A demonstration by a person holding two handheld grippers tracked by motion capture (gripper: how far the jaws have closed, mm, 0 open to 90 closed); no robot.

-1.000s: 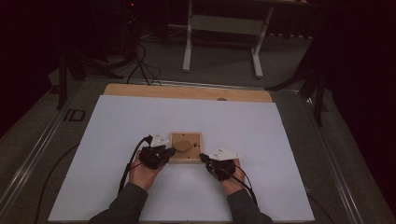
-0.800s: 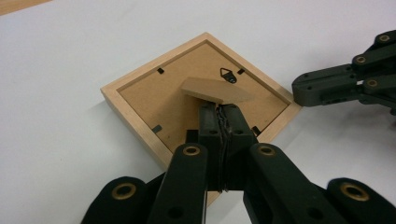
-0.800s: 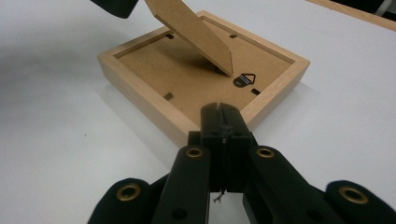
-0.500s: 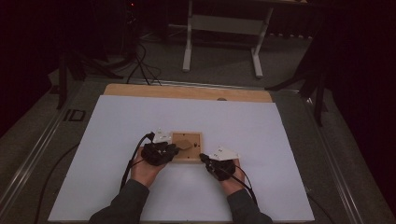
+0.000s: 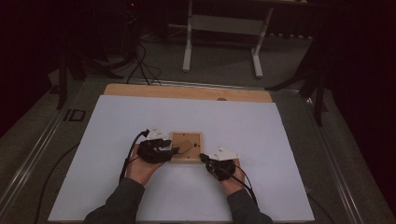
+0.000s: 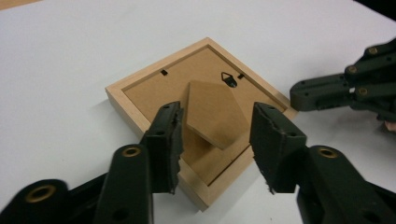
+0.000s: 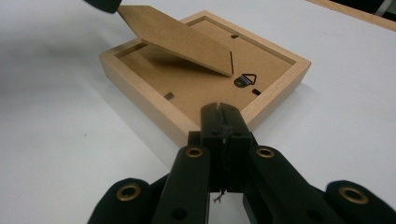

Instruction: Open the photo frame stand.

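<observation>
A light wooden picture frame (image 5: 187,145) (image 6: 154,88) (image 7: 140,95) lies face down on the white table top, its brown backing up. The backing's stand flap (image 6: 215,112) (image 7: 182,39) is tilted up off it. My left gripper (image 5: 173,151) (image 6: 215,135) is open at the frame's left side, one jaw on each side of the flap's raised end. My right gripper (image 5: 203,158) (image 7: 223,119) is shut with nothing in it, its tip against the frame's near right corner. It also shows in the left gripper view as the right gripper (image 6: 322,91).
The white table top (image 5: 280,140) has a wooden strip (image 5: 187,92) along its far edge. Cables trail from both grippers toward the person's sleeves. Beyond the table stand a metal stand's legs (image 5: 189,42) and floor cables (image 5: 140,65).
My left gripper has edged slightly right, onto the frame's left side. The right gripper and the frame have stayed where they were.
</observation>
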